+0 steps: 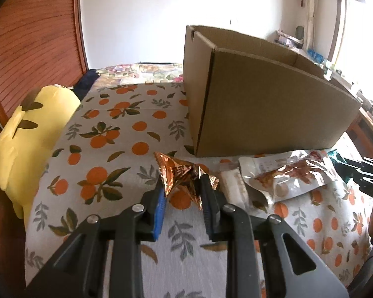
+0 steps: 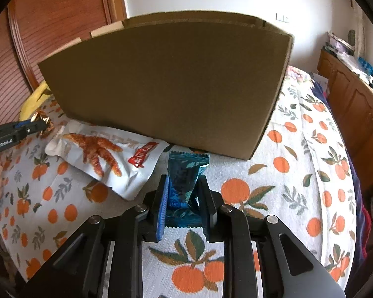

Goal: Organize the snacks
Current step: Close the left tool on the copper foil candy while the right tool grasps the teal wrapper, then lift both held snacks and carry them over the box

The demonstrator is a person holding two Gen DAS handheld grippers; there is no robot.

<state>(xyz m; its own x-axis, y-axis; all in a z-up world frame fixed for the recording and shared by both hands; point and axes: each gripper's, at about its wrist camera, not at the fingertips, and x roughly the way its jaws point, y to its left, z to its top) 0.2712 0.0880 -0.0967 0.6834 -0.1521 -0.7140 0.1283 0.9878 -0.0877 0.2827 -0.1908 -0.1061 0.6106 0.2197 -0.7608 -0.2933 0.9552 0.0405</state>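
Observation:
My left gripper [image 1: 181, 183] is shut on a crinkled gold foil snack packet [image 1: 180, 173], held just above the orange-print bedsheet. My right gripper [image 2: 184, 183] is shut on a blue snack packet [image 2: 185, 176] in front of the open cardboard box [image 2: 166, 84]. The box also shows in the left wrist view [image 1: 268, 104], to the right of the gold packet. A clear chicken-feet snack pouch [image 2: 104, 154] lies on the sheet between the grippers, also in the left wrist view [image 1: 290, 176]. A white bar packet [image 1: 232, 183] lies beside the pouch.
A yellow plush toy [image 1: 32, 136] lies at the bed's left edge by the wooden wardrobe [image 1: 32, 37]. A wooden cabinet [image 2: 355, 104] with clutter runs along the right side. The orange-print bedsheet [image 2: 298, 173] covers the bed.

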